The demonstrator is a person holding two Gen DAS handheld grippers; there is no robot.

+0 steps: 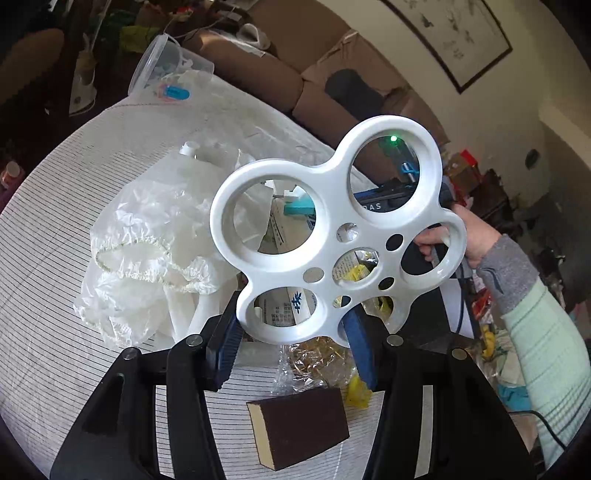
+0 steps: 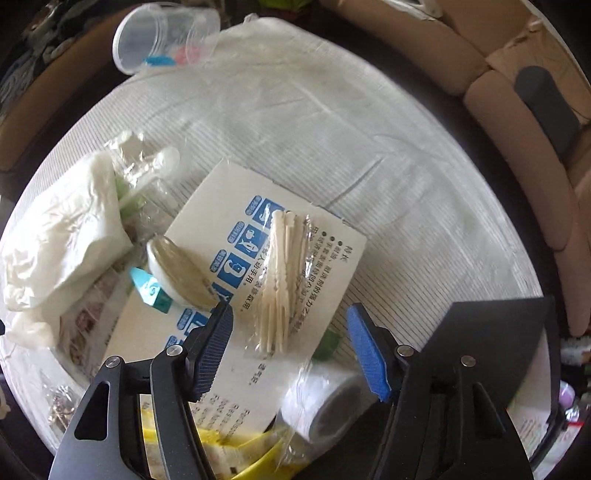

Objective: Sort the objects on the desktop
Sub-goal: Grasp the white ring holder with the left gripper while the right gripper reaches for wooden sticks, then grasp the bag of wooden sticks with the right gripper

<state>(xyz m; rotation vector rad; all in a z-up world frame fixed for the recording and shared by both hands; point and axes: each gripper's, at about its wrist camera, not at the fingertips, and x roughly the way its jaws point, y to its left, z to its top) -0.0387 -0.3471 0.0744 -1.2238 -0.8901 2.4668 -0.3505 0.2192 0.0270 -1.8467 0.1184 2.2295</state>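
Observation:
My left gripper (image 1: pixel 291 328) is shut on a white plastic holder with several round holes (image 1: pixel 332 236) and holds it upright above the table. My right gripper (image 2: pixel 291 343) is open and empty, hovering over a clear bag of white plastic forks (image 2: pixel 282 280) that lies on a white and blue box (image 2: pixel 258 258). The person's right hand and its gripper show behind the holder in the left wrist view (image 1: pixel 458 236). A brown and yellow sponge (image 1: pixel 299 428) lies below the left gripper.
A clear plastic tub (image 2: pixel 162 33) lies on its side at the far table edge. Crumpled white plastic covers (image 1: pixel 147 258) sit left. A wrapped tape roll (image 2: pixel 325 402), a round white dish (image 2: pixel 181 277) and yellow packets (image 2: pixel 236 458) crowd the near side. A sofa (image 2: pixel 517 147) stands behind.

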